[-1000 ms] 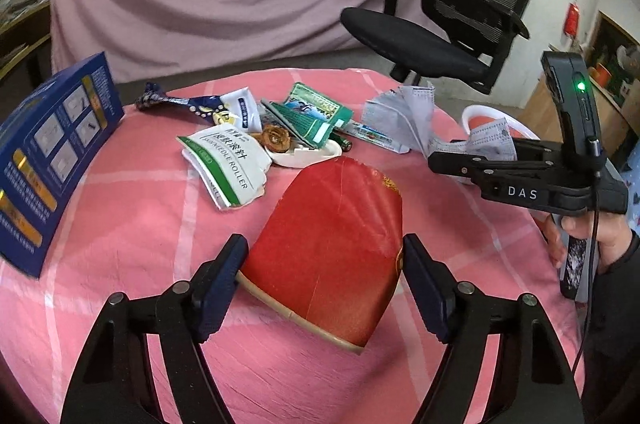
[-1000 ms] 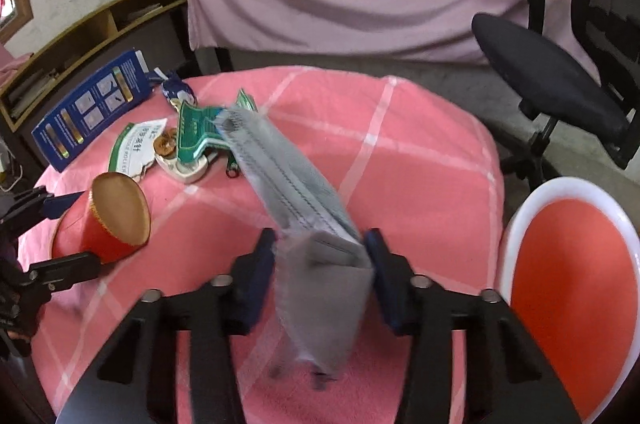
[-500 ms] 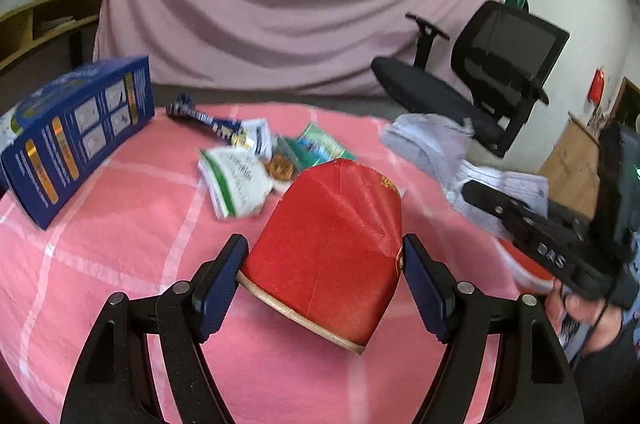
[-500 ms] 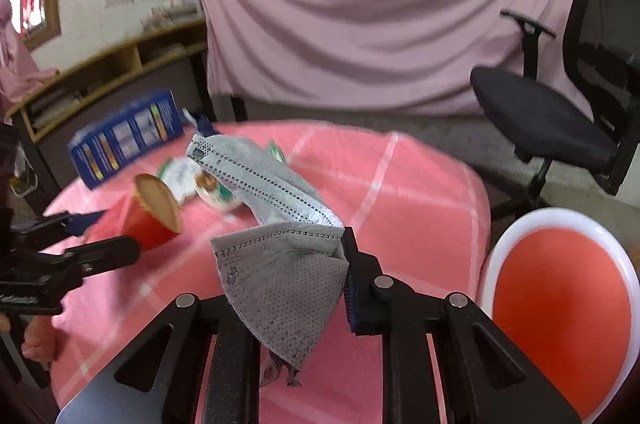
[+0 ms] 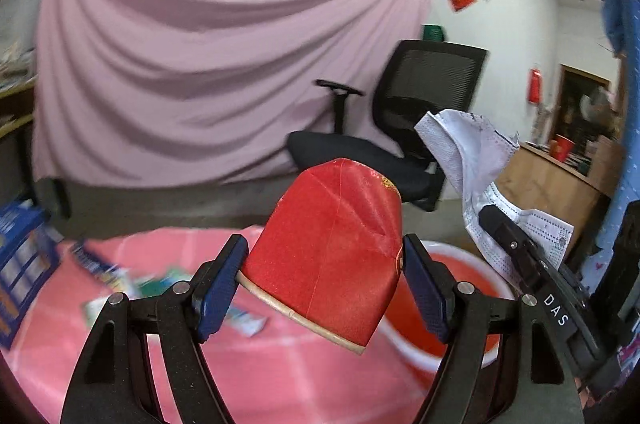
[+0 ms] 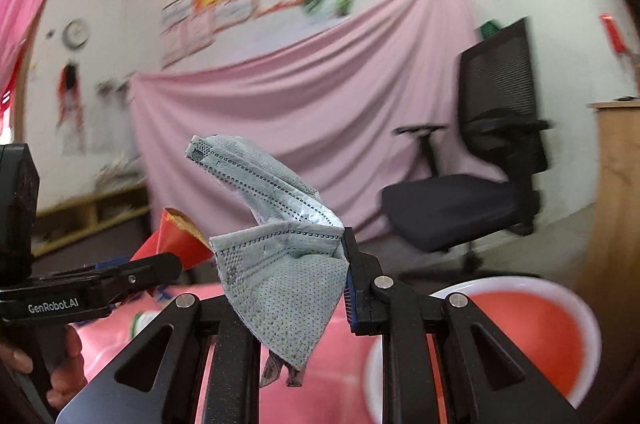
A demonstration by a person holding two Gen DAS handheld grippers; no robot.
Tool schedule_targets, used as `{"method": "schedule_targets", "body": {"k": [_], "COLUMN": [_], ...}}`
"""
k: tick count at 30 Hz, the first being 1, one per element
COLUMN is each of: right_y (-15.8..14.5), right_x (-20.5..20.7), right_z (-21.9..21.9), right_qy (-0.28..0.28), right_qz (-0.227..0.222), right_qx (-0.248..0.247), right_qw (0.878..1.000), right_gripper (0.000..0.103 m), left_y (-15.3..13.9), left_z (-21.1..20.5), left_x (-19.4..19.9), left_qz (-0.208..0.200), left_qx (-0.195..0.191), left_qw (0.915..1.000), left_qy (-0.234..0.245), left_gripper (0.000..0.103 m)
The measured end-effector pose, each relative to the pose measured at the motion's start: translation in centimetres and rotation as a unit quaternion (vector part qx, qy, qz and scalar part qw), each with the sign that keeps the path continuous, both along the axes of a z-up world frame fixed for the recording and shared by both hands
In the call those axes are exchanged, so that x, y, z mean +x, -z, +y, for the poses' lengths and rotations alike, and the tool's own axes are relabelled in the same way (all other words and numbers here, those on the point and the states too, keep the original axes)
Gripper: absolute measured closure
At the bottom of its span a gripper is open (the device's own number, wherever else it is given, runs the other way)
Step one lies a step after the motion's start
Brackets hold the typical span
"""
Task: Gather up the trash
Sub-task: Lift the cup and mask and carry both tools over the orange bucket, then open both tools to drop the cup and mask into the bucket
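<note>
My left gripper (image 5: pixel 322 288) is shut on a crushed red paper cup (image 5: pixel 332 248) and holds it in the air above the pink table. My right gripper (image 6: pixel 286 288) is shut on a crumpled grey face mask (image 6: pixel 276 236), also lifted. The mask also shows at the right of the left wrist view (image 5: pixel 476 180), and the cup at the left of the right wrist view (image 6: pixel 176 240). A red bin with a white rim (image 6: pixel 532 328) stands to the right beyond the table; part of it shows behind the cup (image 5: pixel 464 280).
Blurred wrappers (image 5: pixel 160 288) and a blue box (image 5: pixel 20 264) lie on the pink checked tablecloth (image 5: pixel 280 376) at the left. A black office chair (image 5: pixel 400 128) stands behind, before a pink drape. A wooden cabinet (image 5: pixel 552 184) is at the right.
Both grippers have risen and tilted up with their loads, swinging right toward the red bin. The table and its wrappers have dropped low in both views.
</note>
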State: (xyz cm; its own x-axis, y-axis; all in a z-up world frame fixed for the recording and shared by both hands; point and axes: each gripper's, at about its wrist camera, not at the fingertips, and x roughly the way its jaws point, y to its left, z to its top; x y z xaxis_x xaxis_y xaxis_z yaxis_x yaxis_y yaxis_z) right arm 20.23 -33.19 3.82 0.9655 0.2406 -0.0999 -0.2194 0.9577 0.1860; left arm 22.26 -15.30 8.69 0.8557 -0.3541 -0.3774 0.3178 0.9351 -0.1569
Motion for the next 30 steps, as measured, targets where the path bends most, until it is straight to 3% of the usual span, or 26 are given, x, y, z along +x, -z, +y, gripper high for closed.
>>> {"method": "schedule_targets", "body": {"k": [5, 15, 25, 27, 30], "right_y": [0.7, 3.5, 4.7, 4.7, 4.7], "right_x": [0.3, 1.2, 2.6, 2.8, 2.8], "right_z": [-4.3, -10.2, -11.5, -11.4, -11.2], "right_qy": [0.079, 0.138, 0.147, 0.146, 0.145], "right_qz": [0.011, 0.099, 0.159, 0.165, 0.169], "right_qx": [0.017, 0.058, 0.079, 0.078, 0.074], "right_qw": [0.997, 0.984, 0.973, 0.972, 0.972], "right_gripper": [0.087, 0.085, 0.082, 0.073, 0.069], "left_y": [0.7, 5.1, 7.8, 7.8, 7.4], "left_z": [-5.1, -12.0, -12.7, -12.0, -11.2], "left_x": [2.6, 8.6, 11.3, 10.9, 10.3], "left_qz": [0.011, 0.101, 0.166, 0.169, 0.166], "left_qx": [0.003, 0.029, 0.029, 0.022, 0.016], "left_qw": [0.9986, 0.9897, 0.981, 0.981, 0.9824], "left_qy": [0.052, 0.098, 0.096, 0.092, 0.083], "left_gripper": [0.031, 0.031, 0.029, 0.029, 0.029]}}
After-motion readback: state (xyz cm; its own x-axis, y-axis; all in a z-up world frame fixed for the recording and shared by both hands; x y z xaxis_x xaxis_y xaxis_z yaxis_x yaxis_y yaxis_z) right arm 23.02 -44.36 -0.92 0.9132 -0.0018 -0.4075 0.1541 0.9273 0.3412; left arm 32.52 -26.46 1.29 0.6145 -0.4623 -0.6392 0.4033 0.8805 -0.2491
